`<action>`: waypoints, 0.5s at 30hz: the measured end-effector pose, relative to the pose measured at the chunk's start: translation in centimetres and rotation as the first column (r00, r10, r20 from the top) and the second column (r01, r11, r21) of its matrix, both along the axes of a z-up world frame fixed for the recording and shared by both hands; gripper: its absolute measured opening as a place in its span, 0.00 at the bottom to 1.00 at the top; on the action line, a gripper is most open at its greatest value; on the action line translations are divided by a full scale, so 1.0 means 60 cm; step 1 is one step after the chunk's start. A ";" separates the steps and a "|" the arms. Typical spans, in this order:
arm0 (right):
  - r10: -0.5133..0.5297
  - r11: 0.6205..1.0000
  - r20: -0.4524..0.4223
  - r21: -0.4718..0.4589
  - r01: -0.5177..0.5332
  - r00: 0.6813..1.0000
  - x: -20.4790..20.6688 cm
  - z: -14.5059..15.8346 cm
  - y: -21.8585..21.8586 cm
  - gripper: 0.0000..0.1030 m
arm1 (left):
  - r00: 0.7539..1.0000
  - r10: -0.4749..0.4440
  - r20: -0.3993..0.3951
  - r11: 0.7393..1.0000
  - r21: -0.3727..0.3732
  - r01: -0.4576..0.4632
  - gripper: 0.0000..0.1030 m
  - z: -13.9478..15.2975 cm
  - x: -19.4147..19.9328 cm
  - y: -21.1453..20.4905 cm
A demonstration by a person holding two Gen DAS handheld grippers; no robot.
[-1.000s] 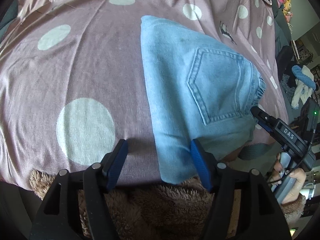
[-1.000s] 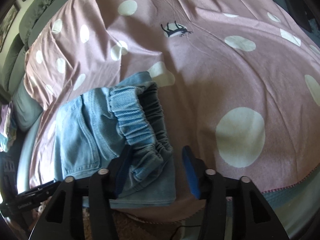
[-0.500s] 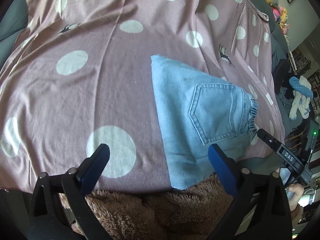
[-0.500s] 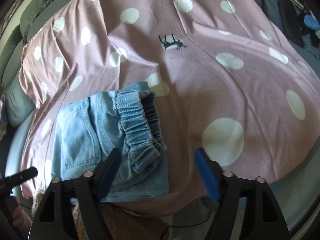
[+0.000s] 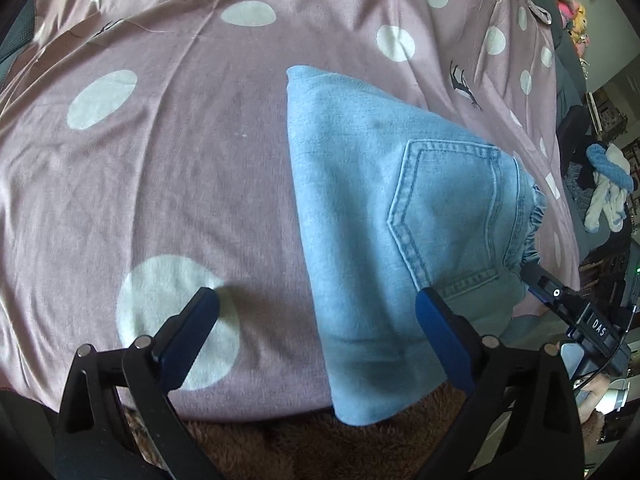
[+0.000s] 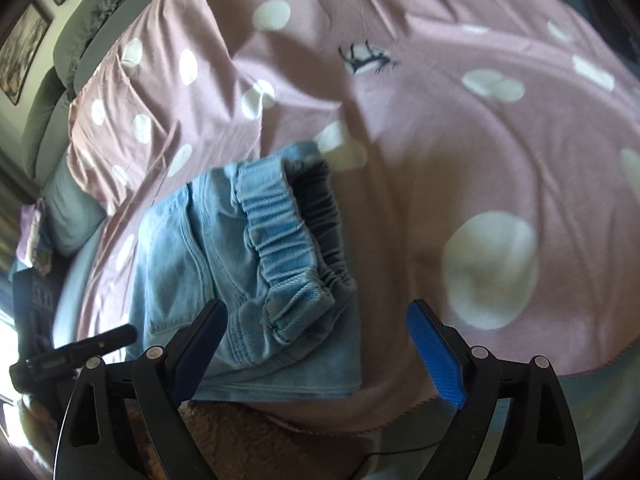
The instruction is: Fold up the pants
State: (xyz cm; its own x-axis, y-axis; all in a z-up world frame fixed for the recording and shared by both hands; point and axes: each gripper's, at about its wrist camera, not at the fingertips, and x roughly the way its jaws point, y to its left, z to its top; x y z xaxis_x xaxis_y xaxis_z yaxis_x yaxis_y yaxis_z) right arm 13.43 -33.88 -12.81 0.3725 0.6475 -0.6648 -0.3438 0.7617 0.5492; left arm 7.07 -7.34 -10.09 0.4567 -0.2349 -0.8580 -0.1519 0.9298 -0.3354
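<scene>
Nearest me in the left wrist view, my left gripper (image 5: 316, 316) has its fingers spread wide, having just opened; the near edge of the folded jeans (image 5: 384, 240) lies between them, with neither pad pressing on it. The right gripper (image 6: 316, 324) has likewise just been opening, and its fingers stand apart over the near corner of the jeans without touching. Brown fuzzy fabric (image 5: 288, 444) shows below the bed's edge in both views.

The jeans lie folded on the pink dotted bedspread (image 5: 168, 168), close to its near edge. Only the left view gives me the back pocket (image 5: 448, 208) facing up; only the right view shows the gathered elastic waistband (image 6: 288, 232) and its darker inside.

Farther off, the left view catches a heap of blue and white cloth (image 5: 608, 184) beyond the bed, while the right view shows a green headboard (image 6: 80, 40).
</scene>
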 end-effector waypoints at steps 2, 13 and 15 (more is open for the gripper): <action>0.026 0.999 -0.010 0.020 -0.025 1.000 0.007 -0.007 0.007 0.88 | 1.000 -0.004 0.004 1.000 0.003 0.004 0.92 0.001 0.010 -0.001; 0.091 0.996 -0.014 0.021 -0.091 0.996 0.024 -0.018 0.060 0.78 | 0.996 -0.063 0.068 0.998 -0.015 0.064 0.53 0.002 0.041 -0.034; 0.077 0.997 -0.002 -0.005 -0.077 0.997 0.020 -0.010 0.064 0.67 | 0.995 -0.058 0.082 0.998 -0.014 0.059 0.42 0.007 0.036 -0.038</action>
